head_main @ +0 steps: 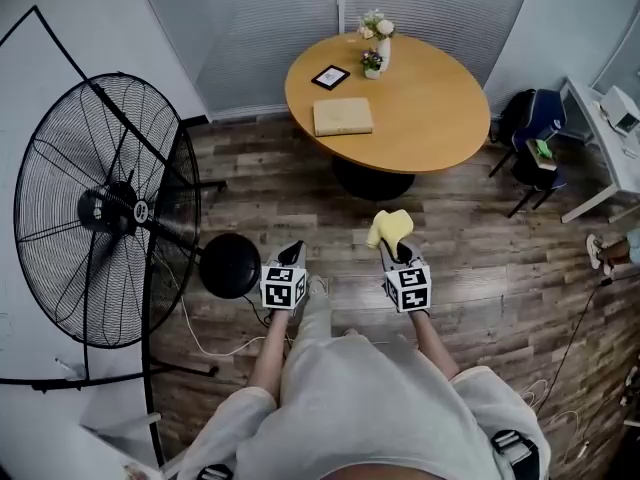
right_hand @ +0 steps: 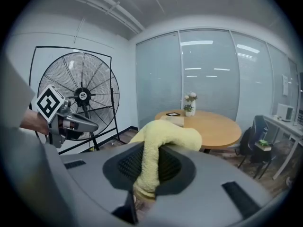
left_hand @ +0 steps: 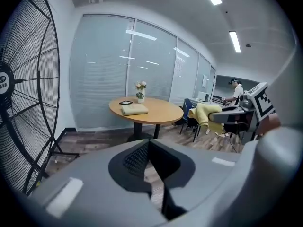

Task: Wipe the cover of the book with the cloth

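Closest to the head camera is the pale shirt [head_main: 380, 408] of the person carrying my rig, and both tools reach forward from it over a wooden floor [head_main: 480, 238]. Far left stands a big black fan [head_main: 105, 213], clear of the route. Next comes the left gripper [head_main: 292, 251]: in its own view its fingers [left_hand: 118, 183] are drawn together with only a sliver of floor showing between them and nothing held. To its right, the right gripper [head_main: 395, 248] has its fingers closed on the yellow cloth [head_main: 390, 226], which bunches out above the fingers in the right gripper view [right_hand: 165, 136]. I see the book [head_main: 342, 116] lying flat on the near-left part of the round desk [head_main: 430, 108], straight ahead and well apart from both tools, roughly on the line between them. Its long axis runs left to right across my view, and its cover faces up. A small dark frame [head_main: 330, 77] and a vase of flowers [head_main: 383, 40] sit behind it; a chair [head_main: 535, 133] stands off to the right. Neither tool looks clearly nearer, but the right one carries the cloth, so I judge it must be walked forward and slightly left before wiping can start.
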### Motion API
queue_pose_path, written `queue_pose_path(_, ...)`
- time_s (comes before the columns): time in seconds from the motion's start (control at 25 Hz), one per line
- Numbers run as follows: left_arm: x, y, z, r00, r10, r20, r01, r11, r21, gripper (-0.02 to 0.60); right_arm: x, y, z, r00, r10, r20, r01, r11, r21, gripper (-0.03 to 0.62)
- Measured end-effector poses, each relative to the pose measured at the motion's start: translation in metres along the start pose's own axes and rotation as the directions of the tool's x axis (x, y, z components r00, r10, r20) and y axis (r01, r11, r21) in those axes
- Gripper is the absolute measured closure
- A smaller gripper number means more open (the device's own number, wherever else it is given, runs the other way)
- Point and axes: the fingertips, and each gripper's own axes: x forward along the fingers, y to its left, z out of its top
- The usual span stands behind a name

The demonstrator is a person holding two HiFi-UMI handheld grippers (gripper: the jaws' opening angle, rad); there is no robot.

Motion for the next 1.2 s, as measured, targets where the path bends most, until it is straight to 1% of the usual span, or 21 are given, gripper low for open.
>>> queue_pose_path(0.32,0.053,0.029,0.025,0.999,-0.042,0.000,0.042,0.999,0.004,0.575,0.051,-0.016,0.017,1.000,-0.023,-0.016,0.023,1.000,-0.004,0.534)
queue_pose_path(0.72,0.127,0.084,0.067,0.995,-0.097,-0.023,0.097,0.995,-0.010,0.575,0.132,-0.042,0.054,0.997,-0.063,-0.051,0.063,0.998,0.001,0.534)
queue_pose_path(0.96,0.167,0.118,0.098,0.992,-0.128,-0.020,0.128,0.992,-0.011,0.575,0.176,-0.054,0.074,0.994,-0.088,-0.071,0.088,0.996,0.005,0.534)
queue_pose_path(1.2,0.200,0.146,0.118,0.987,-0.156,-0.025,0.156,0.988,-0.006,0.575,0.215,-0.064,0.091,0.990,-0.115,-0.079,0.116,0.993,0.005,0.534)
